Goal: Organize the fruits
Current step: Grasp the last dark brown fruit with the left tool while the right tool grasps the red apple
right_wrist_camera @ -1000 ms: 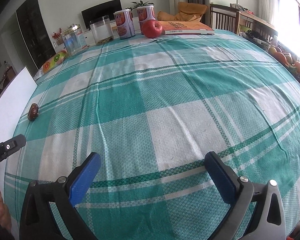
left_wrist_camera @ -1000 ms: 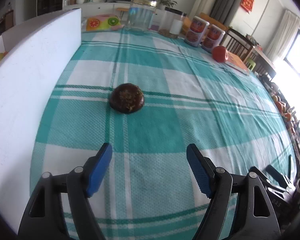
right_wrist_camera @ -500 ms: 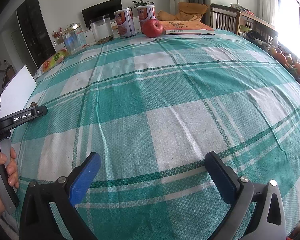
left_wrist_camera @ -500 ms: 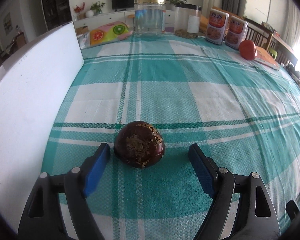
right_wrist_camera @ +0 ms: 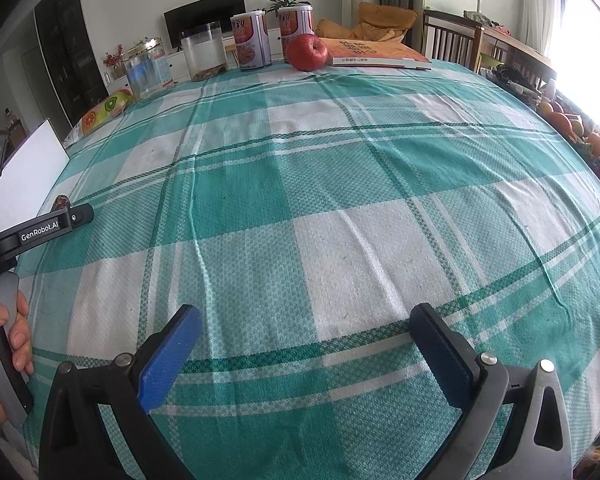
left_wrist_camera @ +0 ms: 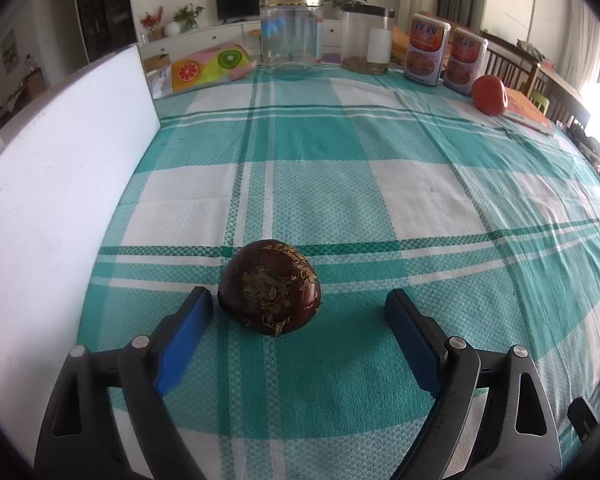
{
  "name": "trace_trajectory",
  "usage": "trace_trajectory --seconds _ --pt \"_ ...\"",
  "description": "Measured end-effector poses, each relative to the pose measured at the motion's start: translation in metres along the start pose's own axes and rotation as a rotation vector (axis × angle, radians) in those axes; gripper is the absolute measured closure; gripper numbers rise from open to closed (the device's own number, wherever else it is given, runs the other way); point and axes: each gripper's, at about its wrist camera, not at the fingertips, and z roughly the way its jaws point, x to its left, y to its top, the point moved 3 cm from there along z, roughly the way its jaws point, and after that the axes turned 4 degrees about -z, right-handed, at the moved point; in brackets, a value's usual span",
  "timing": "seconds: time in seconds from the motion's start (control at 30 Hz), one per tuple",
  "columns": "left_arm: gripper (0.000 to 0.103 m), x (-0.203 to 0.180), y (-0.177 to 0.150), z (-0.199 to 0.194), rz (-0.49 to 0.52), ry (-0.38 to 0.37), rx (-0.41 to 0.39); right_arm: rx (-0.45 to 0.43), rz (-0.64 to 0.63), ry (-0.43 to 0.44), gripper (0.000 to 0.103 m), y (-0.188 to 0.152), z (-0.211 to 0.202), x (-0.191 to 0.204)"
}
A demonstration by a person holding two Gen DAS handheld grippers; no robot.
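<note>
A dark brown round fruit (left_wrist_camera: 270,286) lies on the teal plaid tablecloth (left_wrist_camera: 340,200). My left gripper (left_wrist_camera: 298,304) is open, with the fruit between its blue fingertips, closer to the left one and not gripped. The fruit peeks out behind the left gripper in the right wrist view (right_wrist_camera: 61,201). A red apple (right_wrist_camera: 307,51) stands at the table's far edge beside an orange book; it also shows in the left wrist view (left_wrist_camera: 489,89). My right gripper (right_wrist_camera: 306,326) is open and empty above the cloth.
A white board (left_wrist_camera: 52,184) stands along the table's left edge. Far side: a fruit-print pouch (left_wrist_camera: 208,65), two clear jars (left_wrist_camera: 290,34), two cans (left_wrist_camera: 426,54), an orange book (right_wrist_camera: 374,53). Oranges (right_wrist_camera: 566,122) lie off the right edge.
My left gripper has moved forward to the dark fruit, which went from well ahead to between the fingertips. The right gripper has stayed still.
</note>
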Motion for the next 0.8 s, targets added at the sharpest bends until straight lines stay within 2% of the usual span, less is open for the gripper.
trace_trajectory --seconds 0.17,0.23,0.33,0.43,0.57,0.63,0.7,0.8 --pt "0.013 0.000 0.000 0.000 -0.001 0.000 0.000 0.004 -0.009 0.005 0.000 0.000 0.000 0.000" --pt "0.013 0.000 0.000 0.000 -0.001 0.000 0.000 0.022 -0.016 0.044 0.000 0.001 -0.002 -0.004" --pt "0.013 0.000 0.000 0.000 -0.001 0.000 0.000 0.043 0.058 0.109 0.000 0.021 0.003 -0.020" --pt "0.013 -0.001 0.000 0.001 0.000 0.001 0.000 0.038 0.063 0.105 0.000 0.070 0.023 -0.037" --pt "0.012 -0.001 0.000 0.001 0.001 0.001 0.000 -0.074 0.025 0.091 0.000 0.161 0.061 -0.052" --pt "0.012 -0.001 0.000 0.001 0.001 0.001 0.000 -0.087 0.026 0.117 0.000 0.205 0.087 -0.055" --pt "0.011 -0.001 0.000 0.001 0.002 0.002 0.000 -0.067 0.074 0.167 0.000 0.244 0.117 -0.057" --pt "0.011 -0.002 -0.001 0.001 0.004 0.003 0.000 -0.047 0.220 0.251 0.000 0.284 0.156 -0.063"
